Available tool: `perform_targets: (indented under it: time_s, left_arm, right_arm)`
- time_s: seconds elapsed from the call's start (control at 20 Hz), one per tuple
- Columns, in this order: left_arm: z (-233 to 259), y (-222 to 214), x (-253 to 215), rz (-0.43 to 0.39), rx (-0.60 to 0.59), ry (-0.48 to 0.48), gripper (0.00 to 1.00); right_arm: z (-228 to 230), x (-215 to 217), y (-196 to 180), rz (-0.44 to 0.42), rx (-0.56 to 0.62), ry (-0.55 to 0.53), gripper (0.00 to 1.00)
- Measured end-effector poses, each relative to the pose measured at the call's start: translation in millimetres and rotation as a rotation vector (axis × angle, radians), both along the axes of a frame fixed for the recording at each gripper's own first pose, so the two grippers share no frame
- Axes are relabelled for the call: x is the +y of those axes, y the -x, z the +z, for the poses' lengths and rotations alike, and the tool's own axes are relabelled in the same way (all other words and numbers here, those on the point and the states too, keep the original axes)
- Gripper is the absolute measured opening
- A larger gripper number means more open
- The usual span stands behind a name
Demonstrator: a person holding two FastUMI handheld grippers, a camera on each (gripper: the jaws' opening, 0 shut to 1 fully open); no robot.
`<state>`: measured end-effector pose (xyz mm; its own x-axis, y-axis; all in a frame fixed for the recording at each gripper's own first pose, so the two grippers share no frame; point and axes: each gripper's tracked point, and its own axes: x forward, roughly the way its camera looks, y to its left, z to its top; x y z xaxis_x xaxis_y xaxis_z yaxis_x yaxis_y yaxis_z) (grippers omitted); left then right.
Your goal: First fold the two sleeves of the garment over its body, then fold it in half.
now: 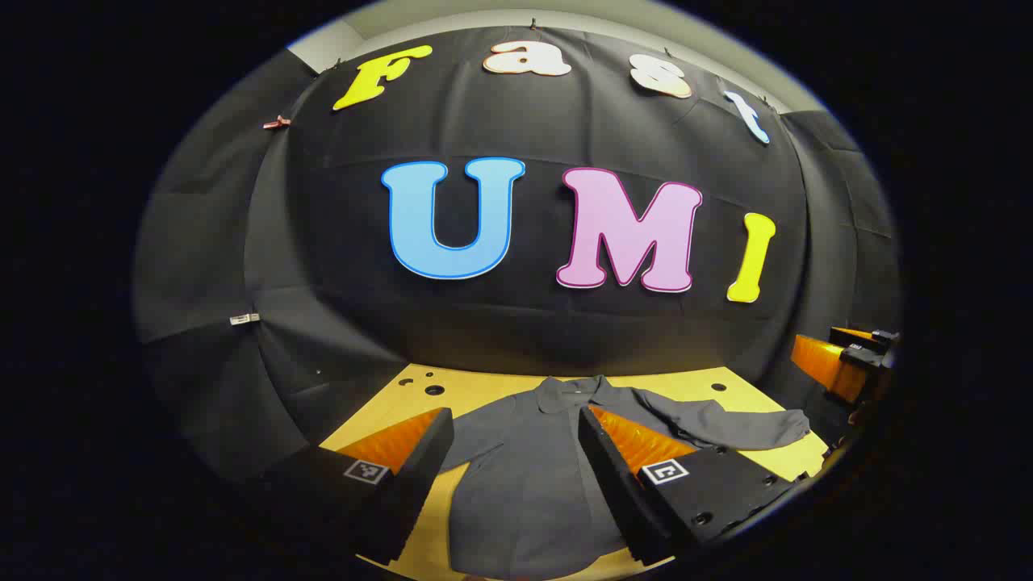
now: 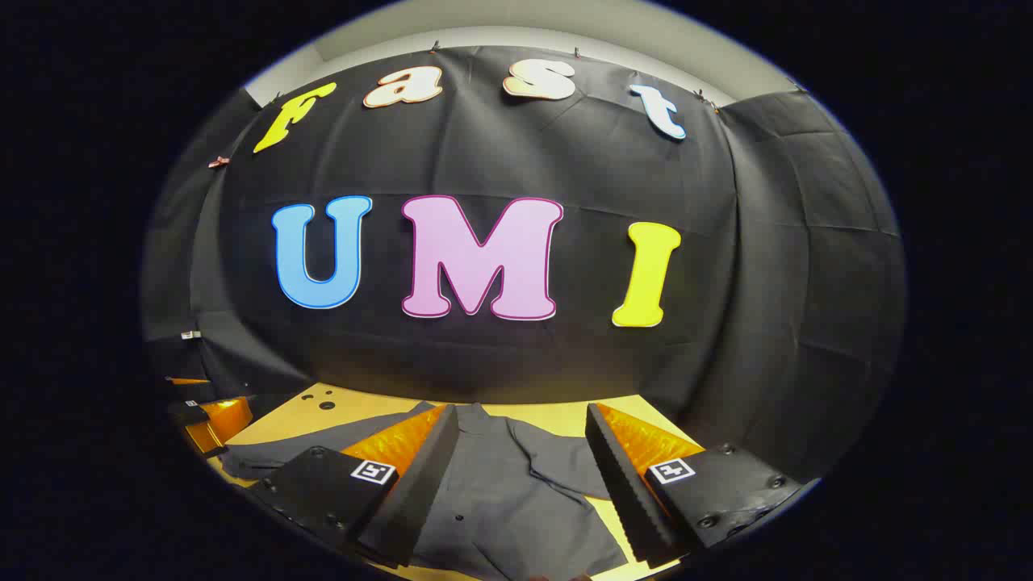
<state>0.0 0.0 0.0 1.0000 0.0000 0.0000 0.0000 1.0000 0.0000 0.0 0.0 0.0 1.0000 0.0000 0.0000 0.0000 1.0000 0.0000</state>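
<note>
Shirt (image 1: 524,476) lying flat on the table (image 1: 484,386), seen between and beyond the spread, empty jaws of the left gripper (image 1: 516,440) and right gripper (image 2: 520,440), one sleeve (image 1: 726,426) outstretched; apparently no fold made yet.

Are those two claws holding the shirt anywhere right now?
No. Both the left gripper and the right gripper are open above the shirt, which lies flat on the table; nothing is held.
</note>
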Motion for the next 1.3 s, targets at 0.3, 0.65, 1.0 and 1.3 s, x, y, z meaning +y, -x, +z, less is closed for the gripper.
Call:
perform_targets:
  time_s: [0.3,0.65,1.0,1.3]
  left_arm:
    - [0.0,-12.1,-12.4,-0.001,0.003,-0.01,0.98]
    - [-3.8,-21.3,-25.1,-0.003,0.013,-0.019,0.98]
    - [-9.4,-23.9,-34.9,-0.003,0.031,-0.038,0.96]
    - [-16.9,-28.8,-41.4,0.004,0.058,-0.049,0.98]
  right_arm:
    - [0.6,-8.7,-13.6,0.005,-0.017,0.024,0.98]
    - [-15.8,-17.7,-29.2,0.015,0.036,0.0,0.98]
    - [-31.8,-29.9,-45.3,0.018,0.081,-0.03,0.98]
    - [-52.7,-49.6,-64.9,-0.001,0.141,-0.038,0.98]
